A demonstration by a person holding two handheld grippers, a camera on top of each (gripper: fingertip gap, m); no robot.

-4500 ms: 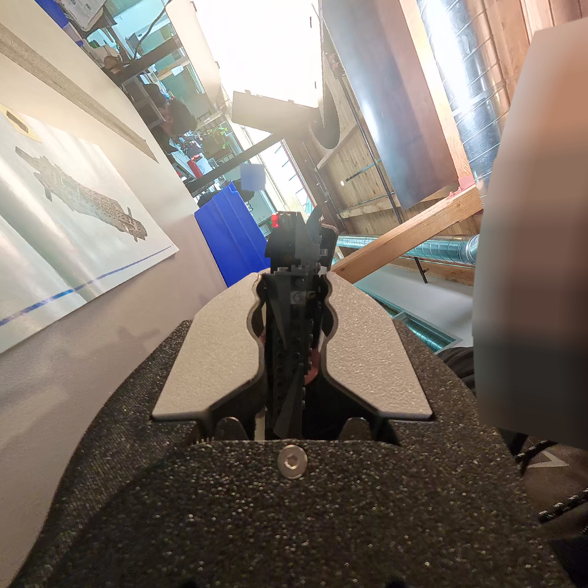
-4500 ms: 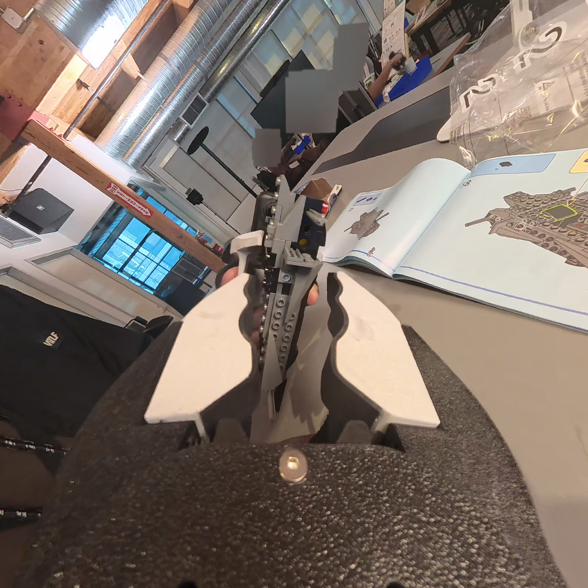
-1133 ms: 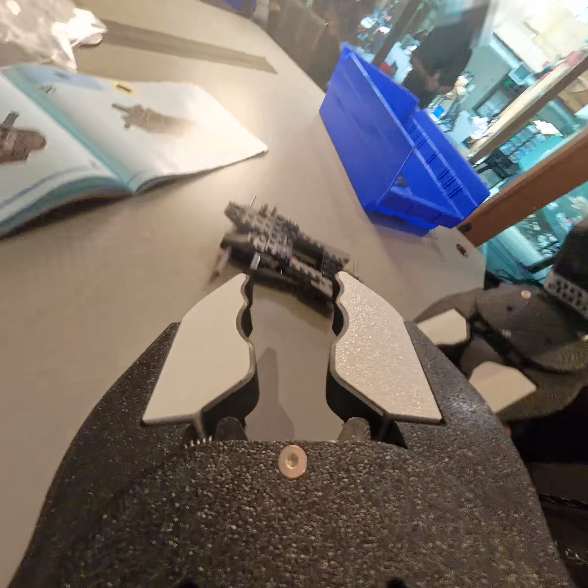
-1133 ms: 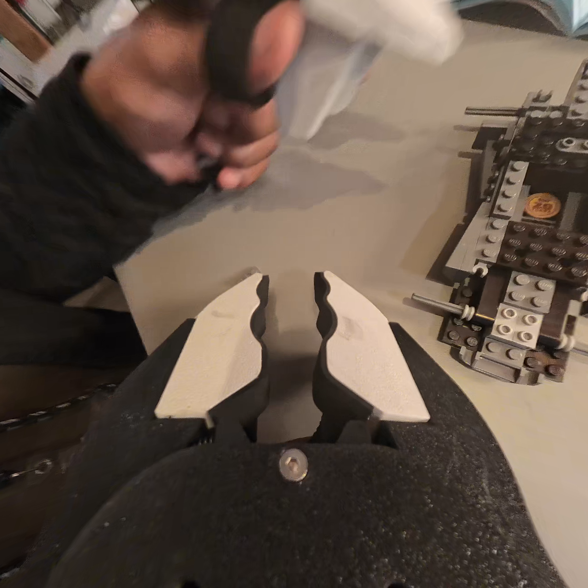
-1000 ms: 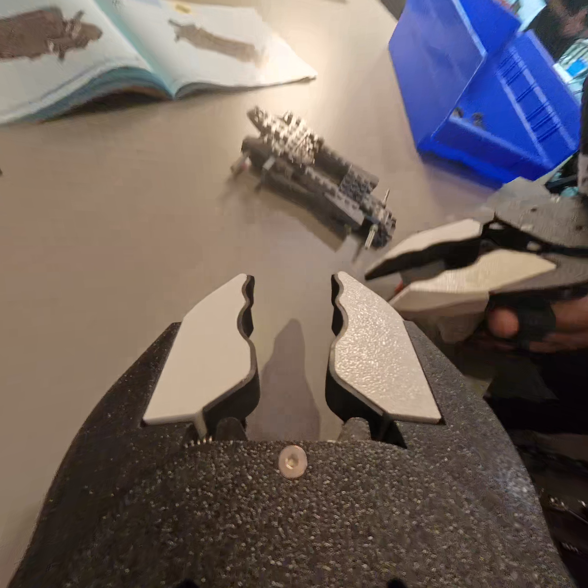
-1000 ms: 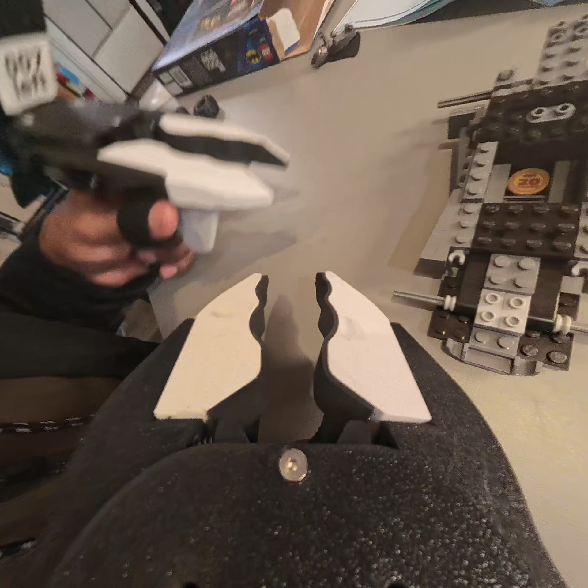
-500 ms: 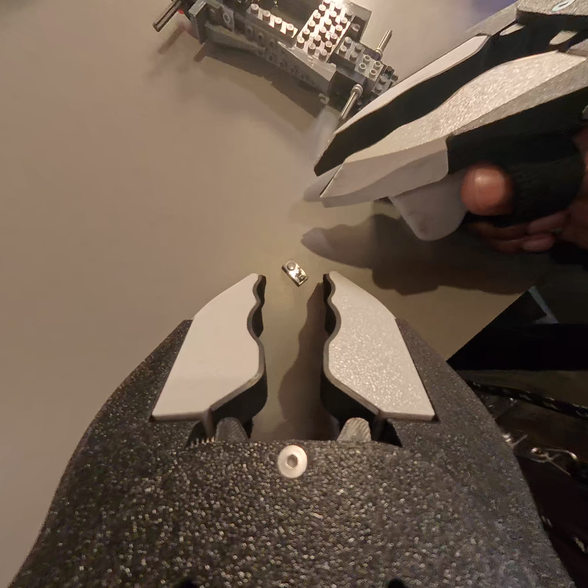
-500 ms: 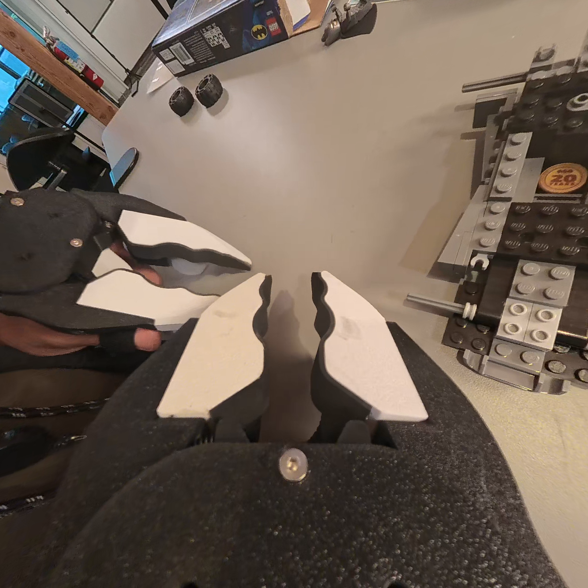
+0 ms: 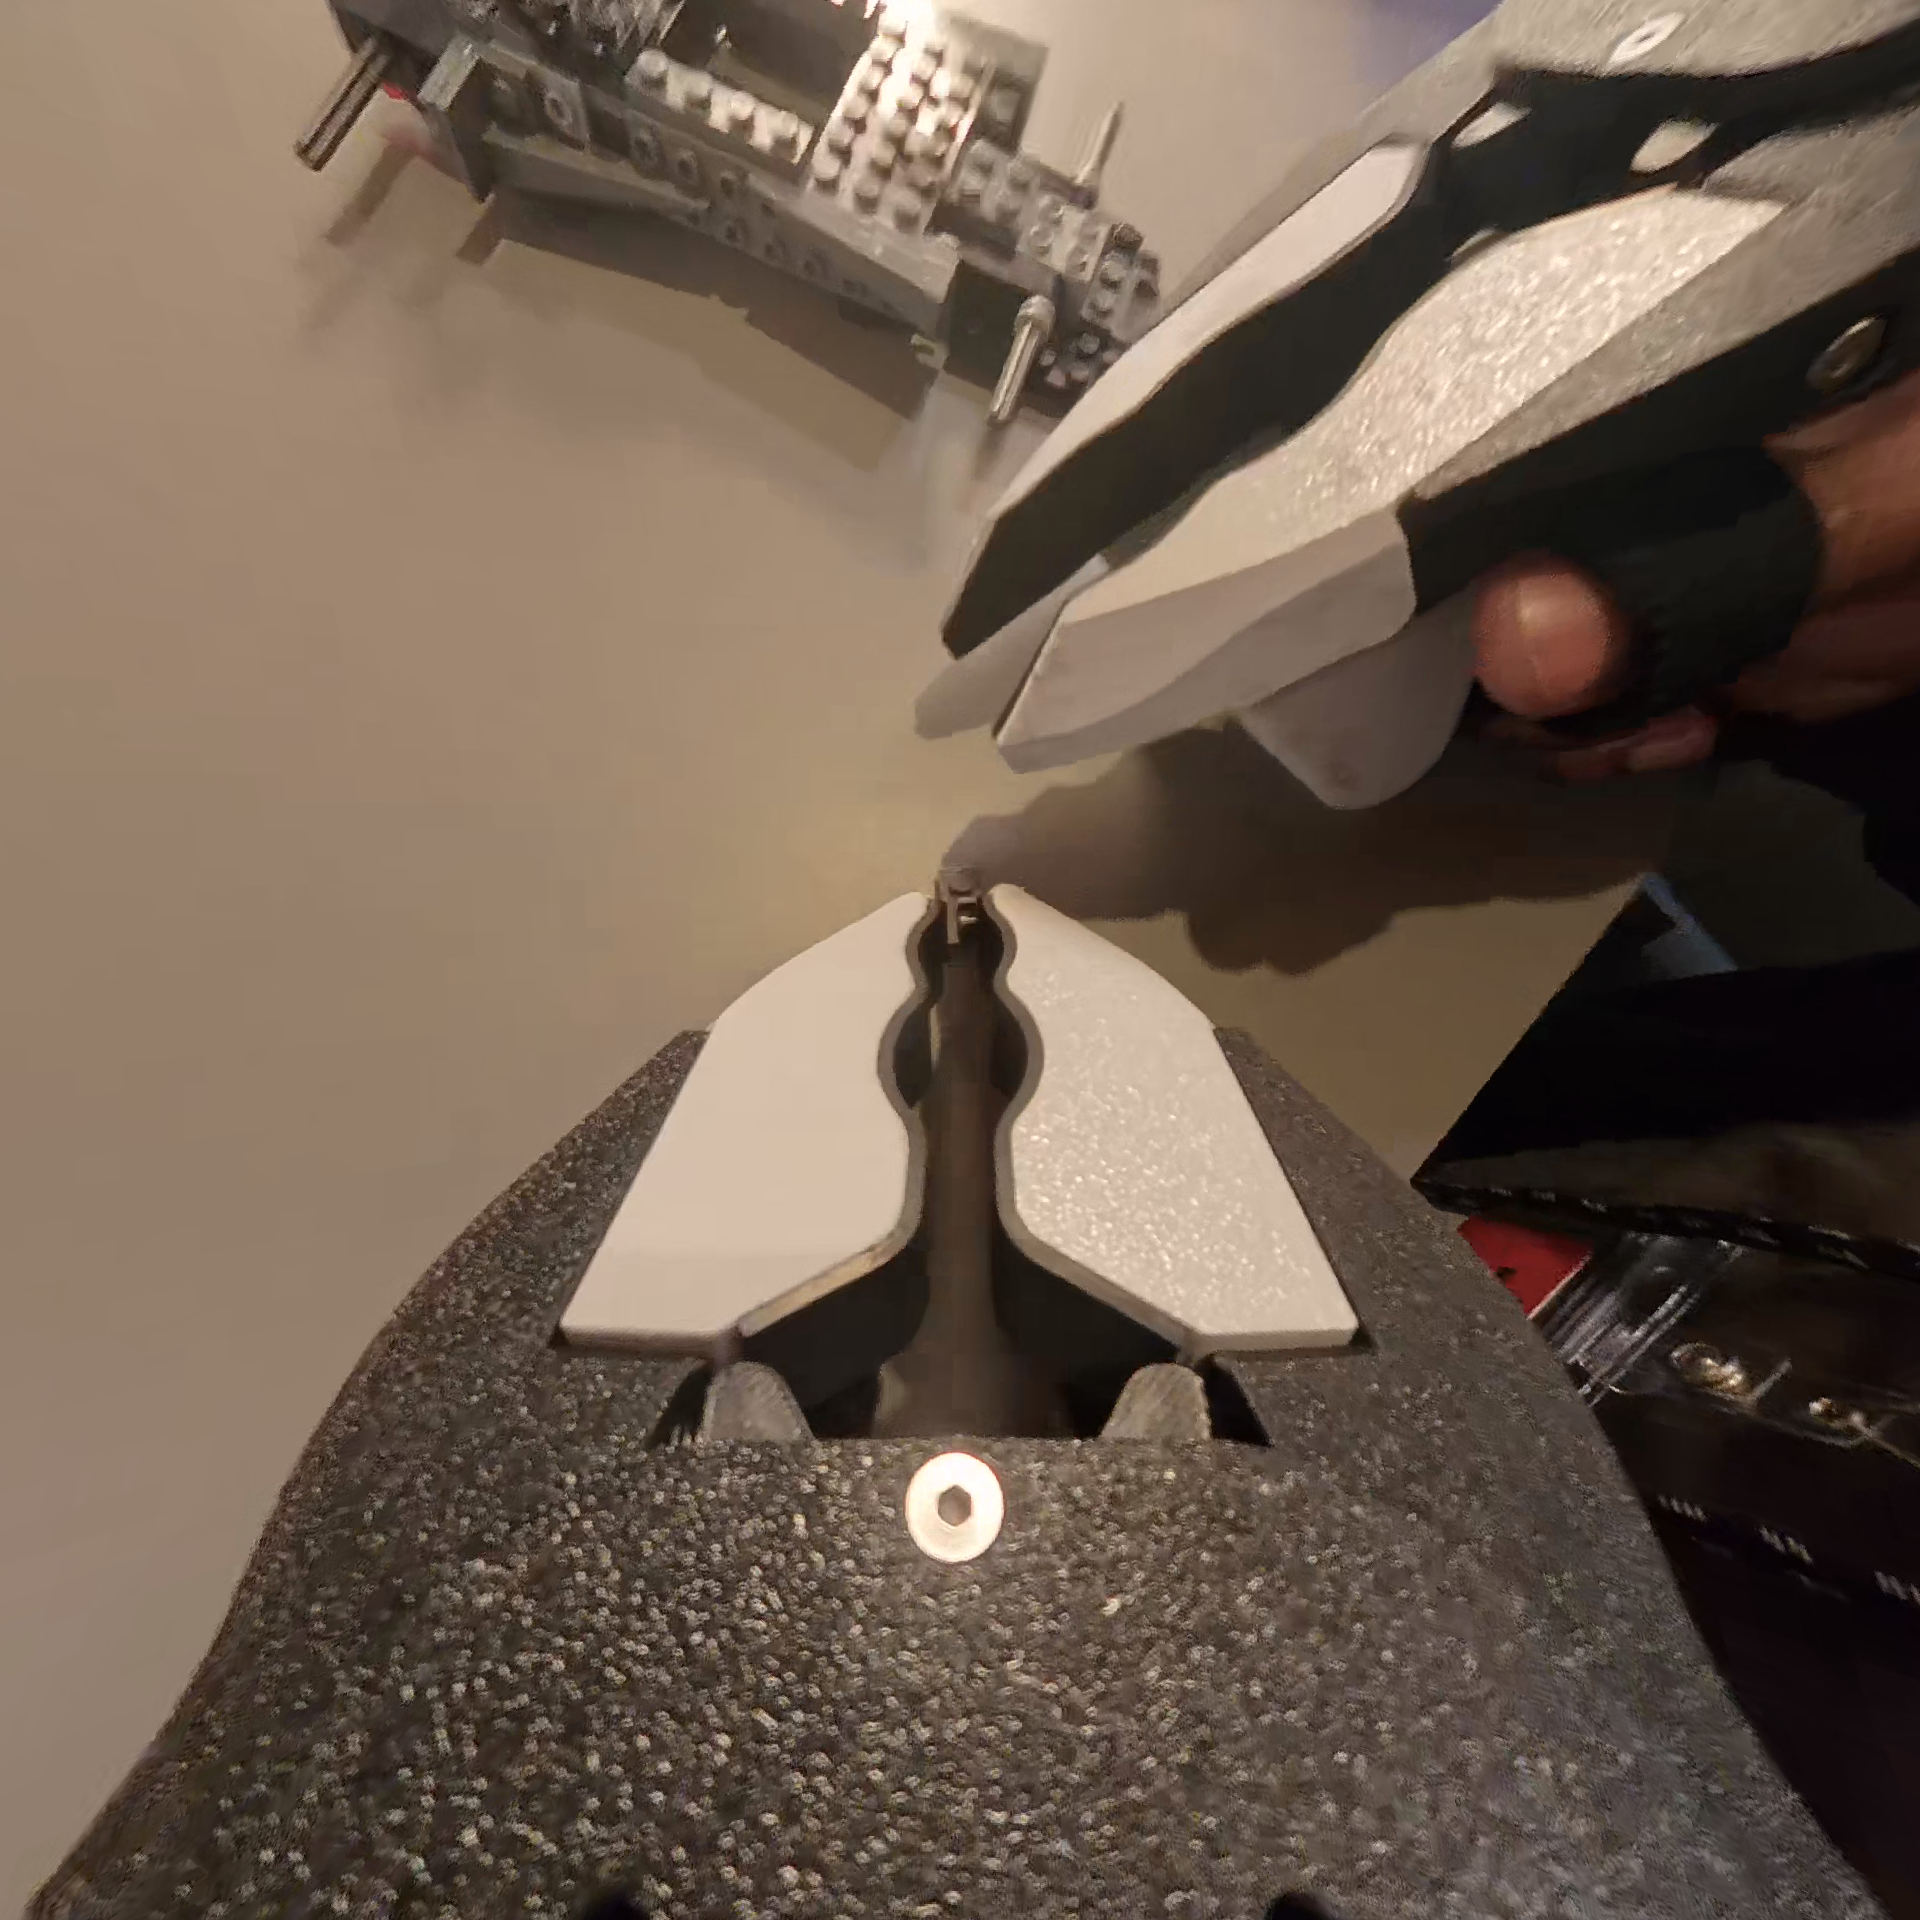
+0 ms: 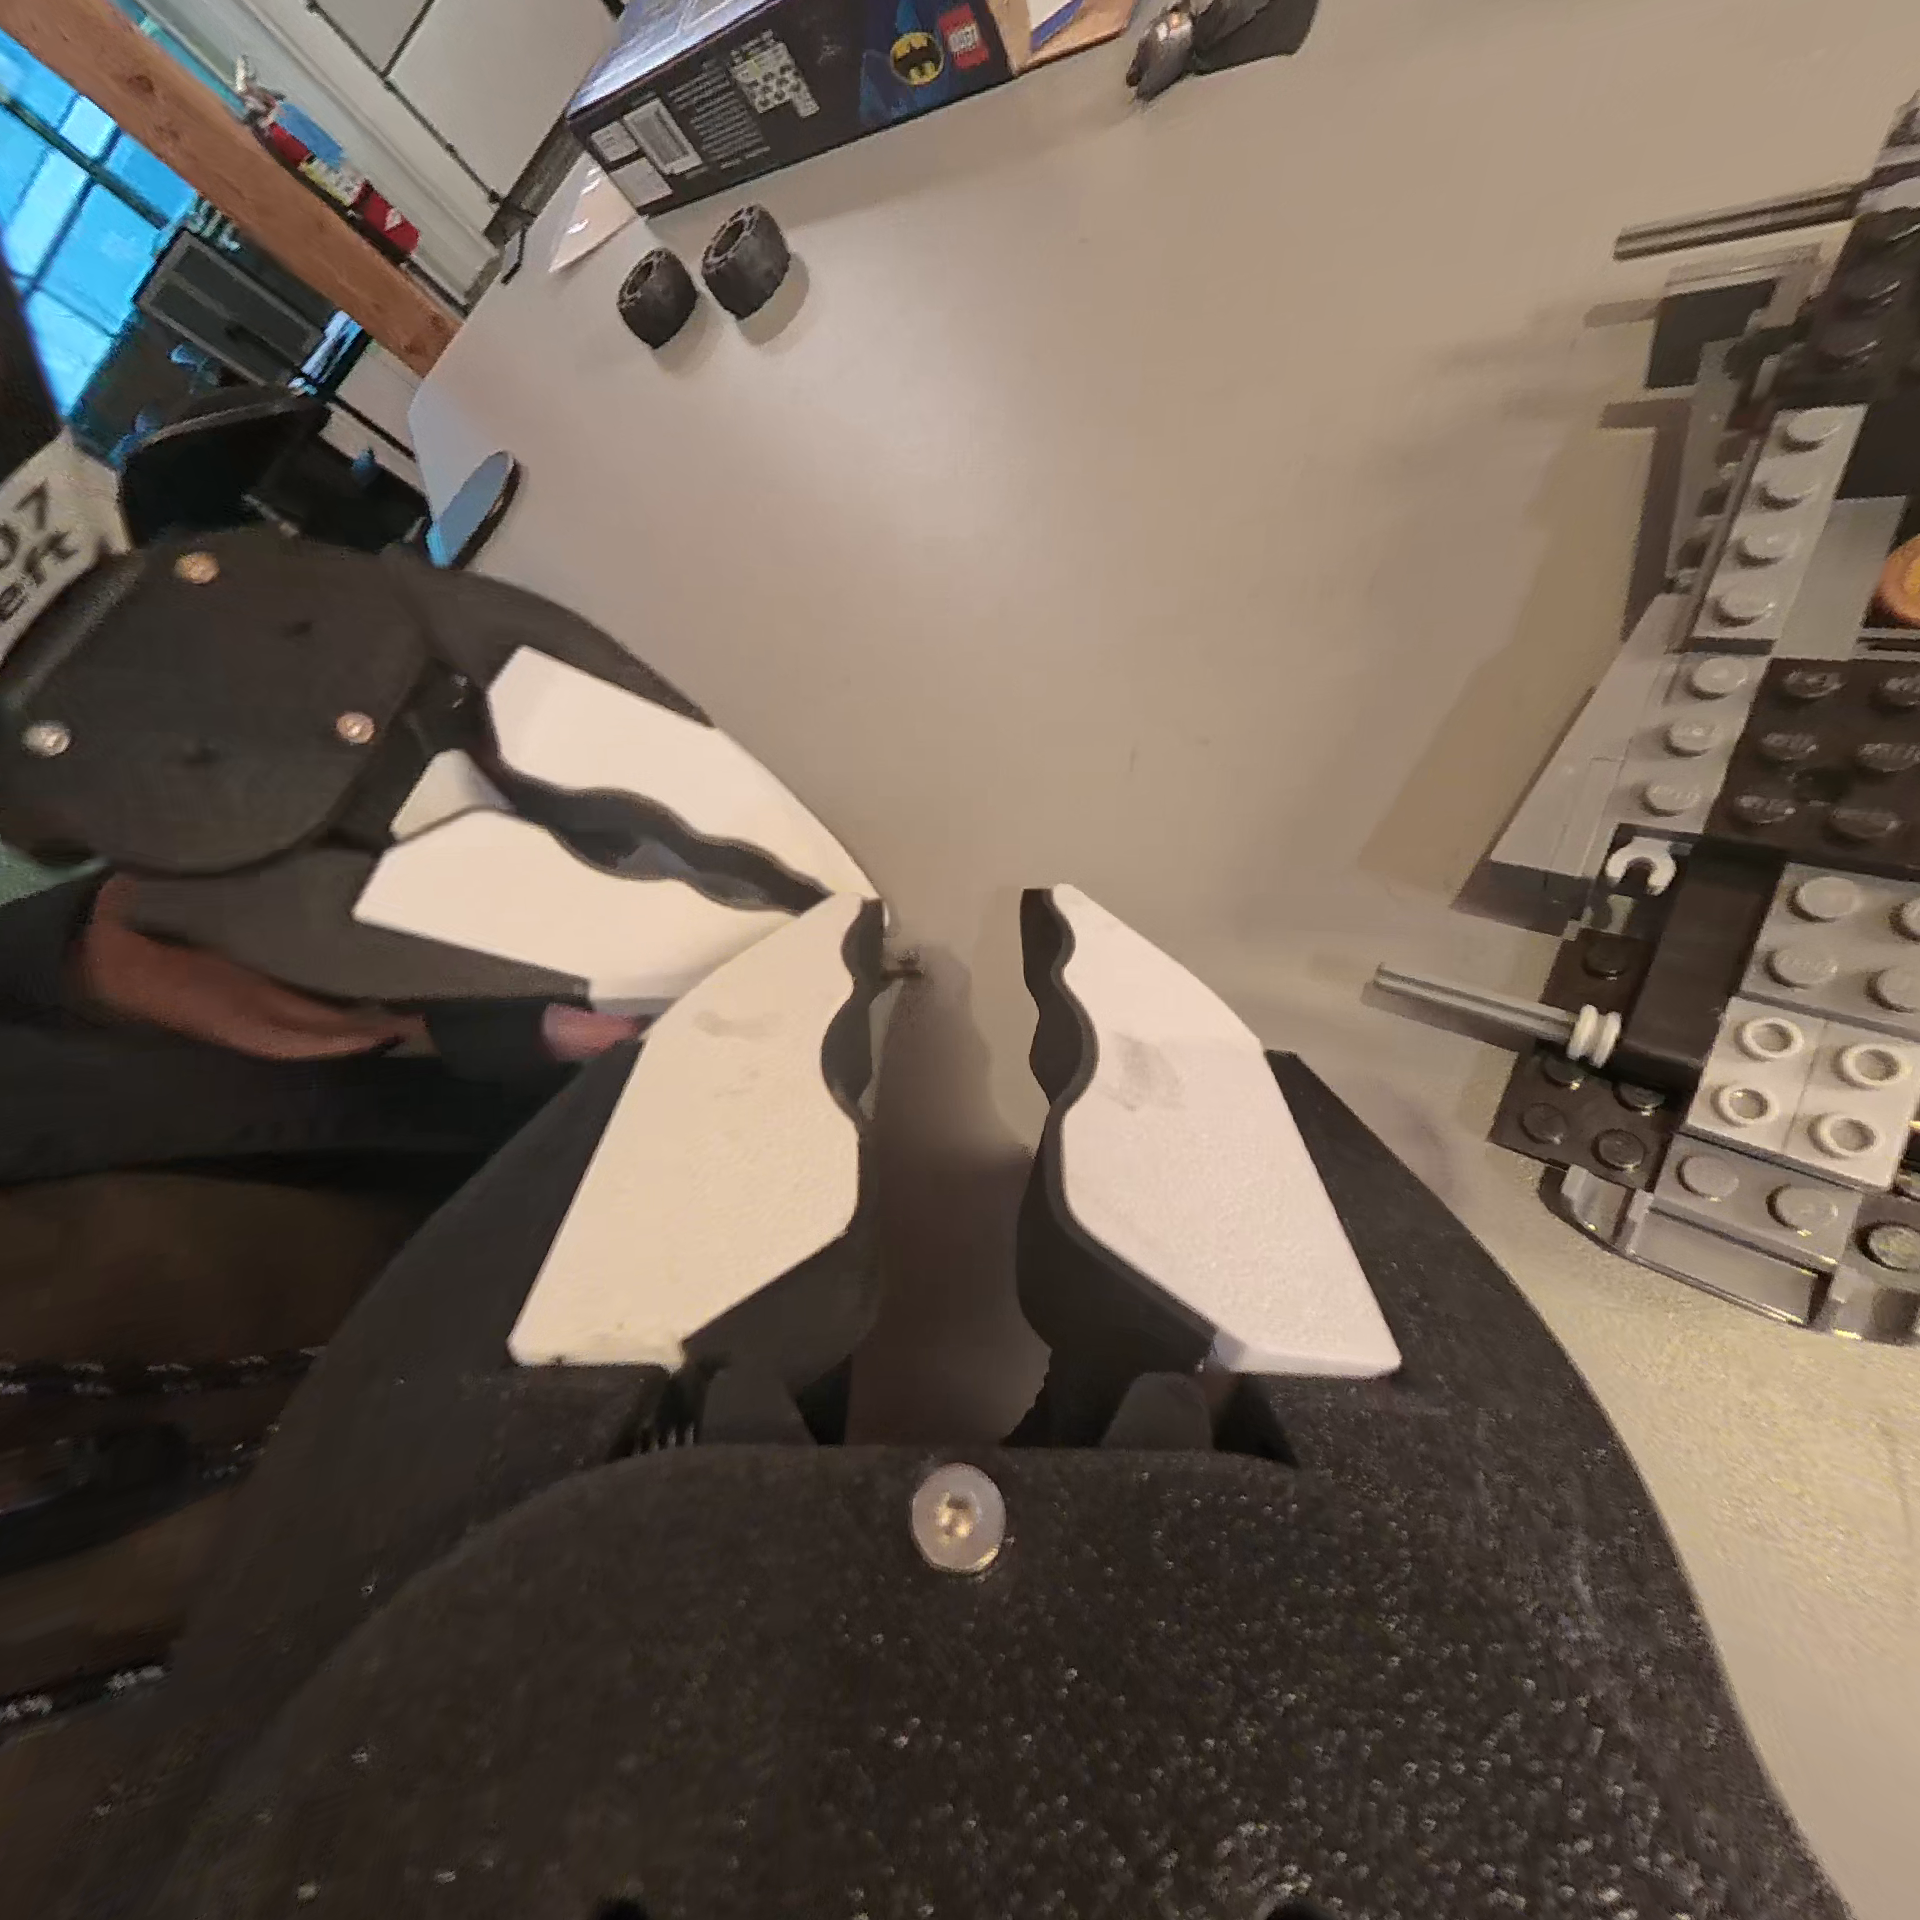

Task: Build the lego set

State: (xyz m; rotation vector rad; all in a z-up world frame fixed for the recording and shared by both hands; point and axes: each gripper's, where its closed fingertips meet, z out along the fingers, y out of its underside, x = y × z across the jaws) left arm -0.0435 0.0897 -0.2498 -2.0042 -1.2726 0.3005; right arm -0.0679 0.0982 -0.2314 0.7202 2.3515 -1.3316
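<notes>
Small grey brick piece [image 9: 956, 914] sits pinched in left gripper [image 9: 958, 902] fingers, right gripper [image 10: 951, 914] fingers spread, brick model [image 9: 831, 197] nearby.

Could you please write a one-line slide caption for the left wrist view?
Left tool pinches a small grey brick piece on the beige table; right tool hovers near a grey brick model.

Small grey brick piece [image 9: 957, 902] pinched at left gripper [image 9: 958, 914] tips, just above table [image 9: 468, 675]

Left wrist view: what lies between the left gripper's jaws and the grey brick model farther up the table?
Only bare table separates the left gripper, shut on a small grey piece, from the brick model. The right gripper hangs off to the right.
</notes>
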